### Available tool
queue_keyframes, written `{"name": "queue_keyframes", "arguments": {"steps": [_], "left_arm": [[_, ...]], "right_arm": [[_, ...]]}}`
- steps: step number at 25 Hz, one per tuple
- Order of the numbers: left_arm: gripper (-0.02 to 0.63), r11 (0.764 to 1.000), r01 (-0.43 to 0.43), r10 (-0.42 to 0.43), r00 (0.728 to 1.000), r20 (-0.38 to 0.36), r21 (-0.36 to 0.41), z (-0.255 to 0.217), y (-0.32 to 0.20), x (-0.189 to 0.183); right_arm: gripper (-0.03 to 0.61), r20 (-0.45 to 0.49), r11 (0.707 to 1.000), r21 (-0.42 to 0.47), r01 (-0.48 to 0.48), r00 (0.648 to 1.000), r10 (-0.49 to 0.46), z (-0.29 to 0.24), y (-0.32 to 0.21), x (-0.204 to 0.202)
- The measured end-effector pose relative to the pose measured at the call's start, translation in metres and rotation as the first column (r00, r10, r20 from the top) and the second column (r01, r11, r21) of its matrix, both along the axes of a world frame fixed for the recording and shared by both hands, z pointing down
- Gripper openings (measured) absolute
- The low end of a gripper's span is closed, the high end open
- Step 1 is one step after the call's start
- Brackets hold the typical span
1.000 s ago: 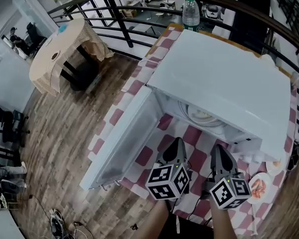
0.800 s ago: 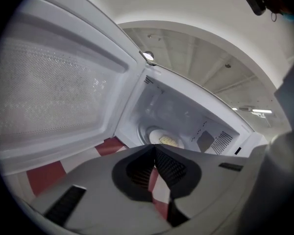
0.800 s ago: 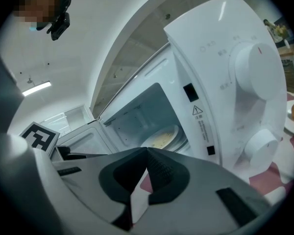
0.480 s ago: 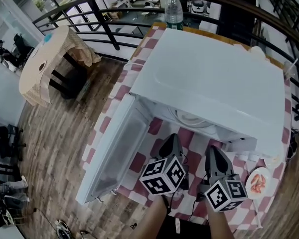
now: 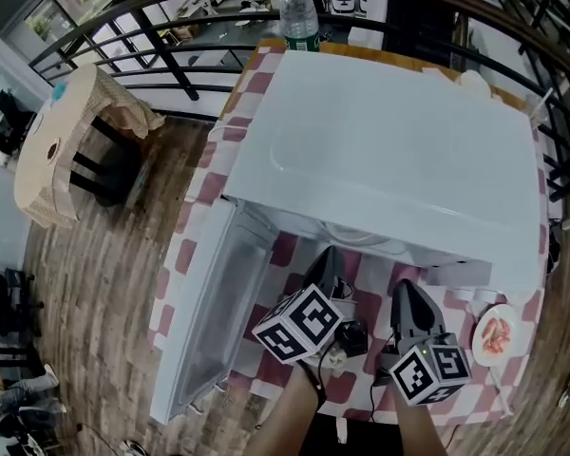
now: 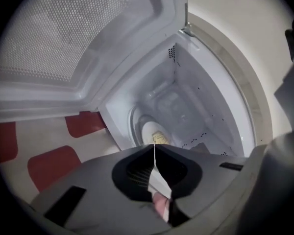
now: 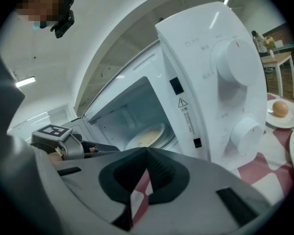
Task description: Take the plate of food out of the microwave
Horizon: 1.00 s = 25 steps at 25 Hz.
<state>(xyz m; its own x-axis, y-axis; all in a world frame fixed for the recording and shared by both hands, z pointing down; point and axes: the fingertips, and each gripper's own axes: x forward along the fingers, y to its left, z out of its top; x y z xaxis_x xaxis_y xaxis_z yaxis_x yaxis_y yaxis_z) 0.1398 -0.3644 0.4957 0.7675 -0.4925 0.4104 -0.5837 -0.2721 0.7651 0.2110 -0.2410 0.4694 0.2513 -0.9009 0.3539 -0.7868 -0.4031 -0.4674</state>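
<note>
Grippers before the open microwave (image 5: pixel 389 150)
Left gripper (image 5: pixel 328 255) starts opening, empty; right gripper (image 5: pixel 403 290) closed, empty; plate (image 7: pixel 146 137) inside.

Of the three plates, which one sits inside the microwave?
The plate with pale yellow food, within the open microwave; the egg plate and the pink-food plate stand outside on the tablecloth.

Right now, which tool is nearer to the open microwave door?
Left. The left tool, its jaws just starting to open with nothing between them, is just right of the open door. The right tool is farther right, beyond the left one.
</note>
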Motion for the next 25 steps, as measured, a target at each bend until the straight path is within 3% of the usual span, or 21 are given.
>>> {"name": "queue_keyframes", "arguments": {"steps": [7, 13, 17, 25], "left_arm": [[0.031, 0.997, -0.002, -0.001, 0.999, -0.042, -0.082, 0.010, -0.002, 0.011], [0.080, 0.987, 0.027, -0.044, 0.993, -0.105, -0.159, 0.016, -0.007, 0.016], [0.120, 0.984, 0.037, -0.055, 0.994, -0.099, -0.174, 0.021, -0.011, 0.015], [0.123, 0.981, 0.028, -0.046, 0.995, -0.091, -0.194, 0.025, -0.014, 0.016]], "right_arm": [[-0.005, 0.003, 0.999, -0.036, -0.038, 0.999, 0.038, 0.009, 0.001, 0.003], [-0.005, 0.007, 0.998, -0.048, -0.052, 0.999, 0.052, 0.013, 0.002, 0.006], [-0.005, 0.005, 0.997, -0.054, -0.058, 0.998, 0.059, 0.016, 0.003, 0.007], [-0.005, 0.010, 0.997, -0.053, -0.065, 0.998, 0.065, 0.015, 0.000, 0.007]]}}
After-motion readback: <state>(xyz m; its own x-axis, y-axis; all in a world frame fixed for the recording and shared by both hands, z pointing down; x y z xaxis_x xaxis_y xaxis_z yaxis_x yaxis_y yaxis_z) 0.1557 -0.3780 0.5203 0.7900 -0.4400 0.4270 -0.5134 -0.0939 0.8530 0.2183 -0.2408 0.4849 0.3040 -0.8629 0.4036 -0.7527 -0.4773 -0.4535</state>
